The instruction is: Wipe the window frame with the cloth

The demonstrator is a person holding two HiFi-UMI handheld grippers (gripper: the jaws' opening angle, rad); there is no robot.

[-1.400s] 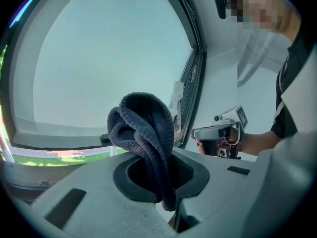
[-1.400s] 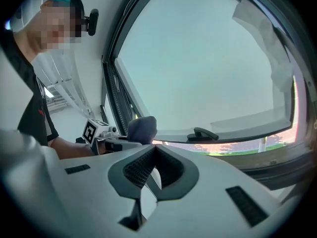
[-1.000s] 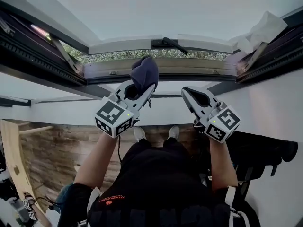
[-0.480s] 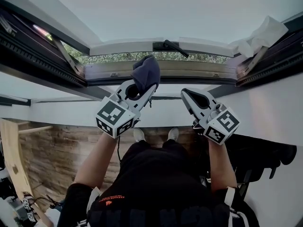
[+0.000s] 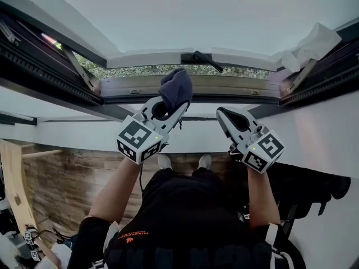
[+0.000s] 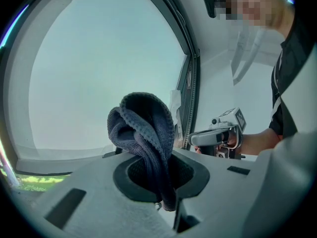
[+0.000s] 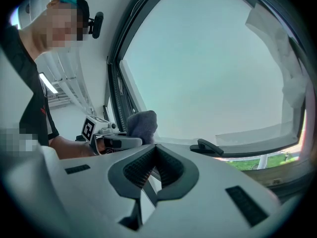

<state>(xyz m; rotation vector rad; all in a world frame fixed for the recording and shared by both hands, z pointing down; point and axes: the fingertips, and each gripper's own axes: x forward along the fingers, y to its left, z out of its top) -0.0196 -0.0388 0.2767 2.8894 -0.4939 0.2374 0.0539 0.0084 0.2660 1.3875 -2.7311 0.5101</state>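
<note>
Open window ahead, sash tilted out. My left gripper (image 5: 167, 104) clamps the bunched dark blue cloth (image 5: 175, 87) up by the window frame (image 5: 235, 85) lower rail. My right gripper (image 5: 226, 115) is pinched together, empty, in free air just beside it.

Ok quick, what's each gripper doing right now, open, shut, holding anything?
Left gripper: shut on the dark blue cloth, which bunches up above its jaws.
Right gripper: shut, nothing between its jaws.

Lower end of the cloth (image 5: 176, 87) vanishes inside my left gripper (image 5: 167, 106); contact with the window frame (image 5: 224, 85) is unclear.
</note>
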